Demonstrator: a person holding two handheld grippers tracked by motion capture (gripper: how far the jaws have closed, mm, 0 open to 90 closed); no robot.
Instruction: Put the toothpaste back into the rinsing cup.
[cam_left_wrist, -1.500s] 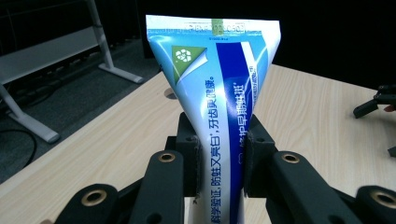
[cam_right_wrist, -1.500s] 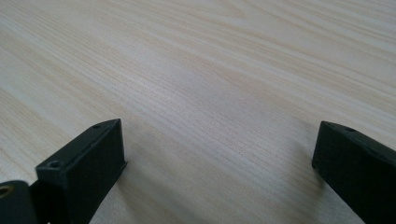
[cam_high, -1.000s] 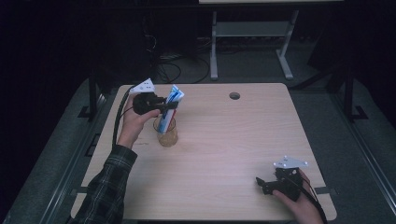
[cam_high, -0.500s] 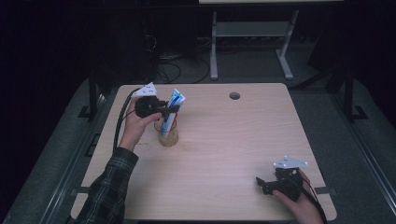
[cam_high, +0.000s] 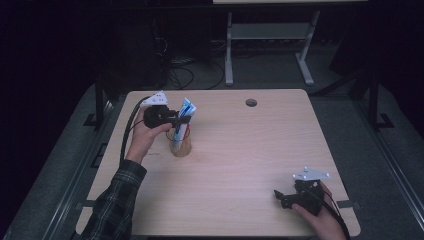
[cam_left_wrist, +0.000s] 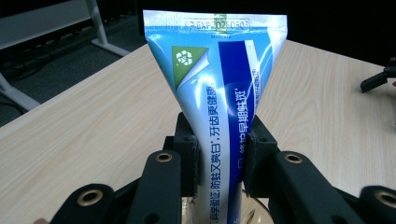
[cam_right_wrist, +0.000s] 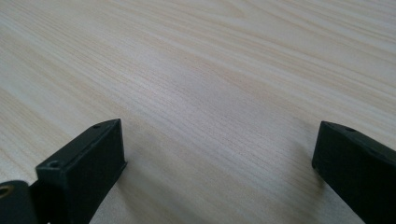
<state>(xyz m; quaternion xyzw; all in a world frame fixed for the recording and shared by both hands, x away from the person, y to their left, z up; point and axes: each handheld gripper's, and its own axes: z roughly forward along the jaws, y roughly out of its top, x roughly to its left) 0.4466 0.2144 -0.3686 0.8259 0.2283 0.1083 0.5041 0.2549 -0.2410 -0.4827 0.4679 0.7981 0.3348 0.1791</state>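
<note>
High view, read from left to right: the wooden table (cam_high: 240, 165) has its left edge near a plaid sleeve (cam_high: 112, 205), with dark floor beyond. The left gripper (cam_high: 184, 119) is held above the table's left part, level, its 2 jaws pressed on a blue-and-white toothpaste tube (cam_high: 184, 116). That tube stands upright, crimped end up, in a clear glass cup (cam_high: 180, 142) resting on the table, well in from the left and far edges. In the left gripper view the black pads pinch the tube (cam_left_wrist: 219, 107) on both sides, and the cup's rim (cam_left_wrist: 254, 212) shows just below.

Right of the cup lies a wide stretch of bare wood reaching the round cable hole (cam_high: 251, 102) near the far edge. The right gripper (cam_high: 280, 196) rests at the near right corner, close to the front edge, well apart from the cup. In the right gripper view its 2 jaws stand wide apart over bare wood (cam_right_wrist: 224, 93), with nothing between them.
</note>
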